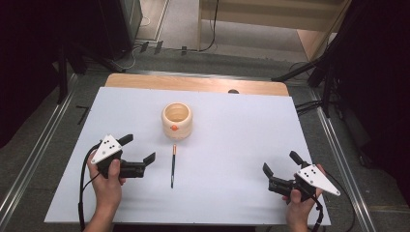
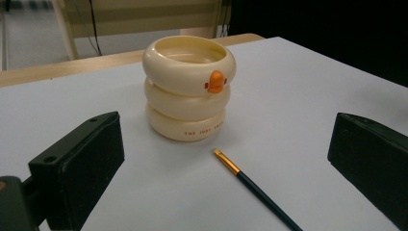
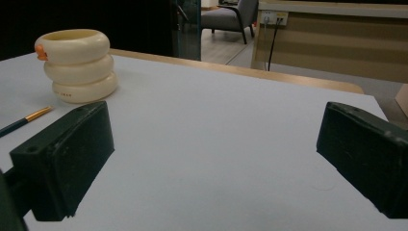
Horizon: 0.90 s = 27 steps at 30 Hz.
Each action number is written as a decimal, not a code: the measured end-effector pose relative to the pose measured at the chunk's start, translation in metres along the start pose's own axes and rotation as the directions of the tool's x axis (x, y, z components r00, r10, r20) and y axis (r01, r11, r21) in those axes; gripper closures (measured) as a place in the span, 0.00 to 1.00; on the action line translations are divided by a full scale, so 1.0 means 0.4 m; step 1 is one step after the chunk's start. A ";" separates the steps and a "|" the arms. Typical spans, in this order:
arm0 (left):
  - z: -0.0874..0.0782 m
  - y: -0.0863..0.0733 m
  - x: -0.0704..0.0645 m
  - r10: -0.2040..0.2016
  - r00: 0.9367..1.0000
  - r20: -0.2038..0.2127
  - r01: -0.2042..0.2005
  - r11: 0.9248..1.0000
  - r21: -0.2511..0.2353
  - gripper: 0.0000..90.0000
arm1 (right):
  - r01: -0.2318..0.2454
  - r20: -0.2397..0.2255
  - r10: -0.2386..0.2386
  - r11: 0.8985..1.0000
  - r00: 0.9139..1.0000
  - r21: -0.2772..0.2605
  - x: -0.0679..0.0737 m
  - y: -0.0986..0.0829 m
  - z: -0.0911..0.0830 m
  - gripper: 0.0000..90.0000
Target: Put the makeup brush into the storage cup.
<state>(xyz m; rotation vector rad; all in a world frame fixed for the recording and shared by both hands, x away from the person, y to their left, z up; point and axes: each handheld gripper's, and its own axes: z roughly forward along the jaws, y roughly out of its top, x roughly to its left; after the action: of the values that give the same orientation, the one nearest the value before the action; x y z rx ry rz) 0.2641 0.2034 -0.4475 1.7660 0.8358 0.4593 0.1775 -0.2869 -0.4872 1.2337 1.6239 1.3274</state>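
A cream ribbed cup [image 1: 177, 121] with an orange duck beak stands upright at the table's middle, empty as far as I can see. A thin dark paintbrush [image 1: 173, 166] with a gold ferrule lies flat just in front of it, tip toward the cup. My left gripper [image 1: 140, 149] is open, low over the table left of the brush, and faces the cup [image 2: 189, 86] and brush [image 2: 254, 187]. My right gripper [image 1: 281, 167] is open near the front right with nothing between its jaws; the cup [image 3: 77, 65] and brush tip [image 3: 24, 121] sit far to its left.
The white table top [image 1: 241, 130] ends in a wooden strip [image 1: 193, 83] at the far edge. Dark stands and cables line both sides on the floor. A chair [image 3: 231, 14] and wooden furniture stand beyond the table.
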 end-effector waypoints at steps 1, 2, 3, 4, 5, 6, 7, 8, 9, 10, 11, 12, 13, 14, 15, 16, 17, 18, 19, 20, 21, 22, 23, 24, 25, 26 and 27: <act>0.000 0.000 0.000 0.000 1.000 0.000 0.000 1.000 0.000 0.00 | 0.001 0.000 -0.001 1.000 1.000 0.001 0.001 0.000 0.000 0.00; 0.004 0.001 -0.003 -0.001 1.000 0.001 0.001 1.000 -0.001 0.00 | 0.002 -0.001 -0.002 1.000 1.000 0.004 0.001 0.000 0.001 0.00; 0.008 0.002 -0.006 -0.003 1.000 0.003 0.003 1.000 -0.002 0.00 | 0.002 -0.001 -0.002 1.000 1.000 0.004 0.001 0.000 0.001 0.00; 0.012 0.003 -0.009 -0.003 1.000 0.004 0.003 1.000 -0.003 0.00 | 0.006 -0.006 -0.005 1.000 1.000 0.004 0.003 -0.001 0.002 0.00; 0.017 0.004 -0.013 -0.005 1.000 0.007 0.005 1.000 -0.005 0.00 | 0.006 -0.006 -0.005 1.000 1.000 0.004 0.003 -0.001 0.002 0.00; 0.021 0.005 -0.016 -0.005 1.000 0.010 0.005 1.000 -0.005 0.00 | 0.008 -0.004 -0.008 1.000 1.000 0.005 0.003 -0.001 0.003 0.00; 0.028 0.007 -0.022 -0.003 1.000 0.016 0.003 1.000 -0.005 0.00 | 0.011 -0.005 -0.011 1.000 1.000 0.007 0.005 -0.001 0.003 0.00; 0.028 0.007 -0.022 -0.003 1.000 0.016 0.003 1.000 -0.005 0.00 | 0.011 -0.005 -0.011 1.000 1.000 0.007 0.005 -0.001 0.003 0.00; 0.032 0.008 -0.025 -0.004 1.000 0.019 0.004 1.000 -0.008 0.00 | 0.015 -0.008 -0.014 1.000 1.000 0.007 0.006 -0.001 0.004 0.00; 0.036 0.010 -0.028 -0.002 1.000 0.022 0.002 1.000 -0.009 0.00 | 0.015 -0.008 -0.014 1.000 1.000 0.007 0.006 -0.001 0.004 0.00; 0.038 0.012 -0.030 0.002 1.000 0.023 -0.002 1.000 -0.007 0.00 | 0.016 -0.007 -0.016 1.000 1.000 0.007 0.006 -0.002 0.004 0.00; 0.041 0.014 -0.033 0.002 1.000 0.026 -0.001 1.000 -0.009 0.00 | 0.016 -0.008 -0.016 1.000 1.000 0.007 0.006 -0.002 0.004 0.00; 0.044 0.015 -0.035 0.000 1.000 0.027 0.000 1.000 -0.013 0.00 | 0.015 -0.009 -0.015 1.000 1.000 0.008 0.007 -0.002 0.003 0.00; 0.046 0.016 -0.037 0.003 1.000 0.029 -0.003 1.000 -0.015 0.00 | 0.014 -0.010 -0.014 1.000 1.000 0.007 0.007 -0.003 0.004 0.00; 0.048 0.018 -0.039 0.003 1.000 0.029 -0.002 1.000 -0.017 0.00 | 0.013 -0.009 -0.013 1.000 1.000 0.008 0.007 -0.003 0.004 0.00; 0.050 0.018 -0.041 0.002 0.999 0.032 -0.001 1.000 -0.018 0.00 | 0.014 -0.009 -0.014 1.000 1.000 0.007 0.007 -0.003 0.004 0.00; 0.052 0.019 -0.043 0.004 0.999 0.032 -0.003 1.000 -0.018 0.00 | 0.014 -0.009 -0.014 1.000 1.000 0.008 0.007 -0.002 0.004 0.00; 0.054 0.020 -0.045 0.004 0.999 0.032 -0.004 1.000 -0.018 0.00 | 0.014 -0.009 -0.014 1.000 1.000 0.008 0.007 -0.002 0.004 0.00; 0.057 0.021 -0.047 0.005 0.999 0.036 -0.004 1.000 -0.019 0.00 | 0.013 -0.009 -0.013 1.000 1.000 0.009 0.007 -0.003 0.004 0.00; 0.060 0.021 -0.049 0.006 0.999 0.039 -0.005 1.000 -0.015 0.00 | 0.014 -0.008 -0.014 1.000 1.000 0.011 0.006 -0.003 0.004 0.00; 0.063 0.022 -0.052 0.008 0.999 0.042 -0.008 1.000 -0.012 0.00 | 0.014 -0.008 -0.014 1.000 1.000 0.011 0.006 -0.003 0.004 0.00; 0.069 0.023 -0.057 0.012 0.999 0.044 -0.012 1.000 -0.008 0.00 | 0.015 -0.008 -0.015 1.000 1.000 0.010 0.005 -0.003 0.004 0.00; 0.069 0.023 -0.057 0.012 0.999 0.044 -0.012 1.000 -0.008 0.00 | 0.012 -0.008 -0.012 1.000 1.000 0.010 0.005 -0.003 0.003 0.00; 0.072 0.023 -0.060 0.012 0.999 0.048 -0.012 1.000 -0.009 0.00 | 0.012 -0.008 -0.012 1.000 1.000 0.010 0.005 -0.003 0.003 0.00; 0.074 0.023 -0.062 0.014 0.999 0.049 -0.013 1.000 -0.008 0.00 | 0.013 -0.006 -0.013 1.000 1.000 0.010 0.004 -0.003 0.003 0.00; 0.077 0.023 -0.065 0.014 0.999 0.052 -0.013 1.000 -0.009 0.00 | 0.013 -0.006 -0.013 1.000 1.000 0.010 0.004 -0.003 0.003 0.00; 0.079 0.024 -0.067 0.013 0.998 0.054 -0.012 1.000 -0.008 0.00 | 0.012 -0.007 -0.012 1.000 1.000 0.011 0.004 -0.003 0.003 0.00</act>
<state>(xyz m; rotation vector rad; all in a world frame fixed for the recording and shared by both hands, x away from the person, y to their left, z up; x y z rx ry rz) 0.2700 0.1613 -0.4474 1.7699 0.7842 0.4206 0.1778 -0.2849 -0.4886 1.2252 1.6433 1.3179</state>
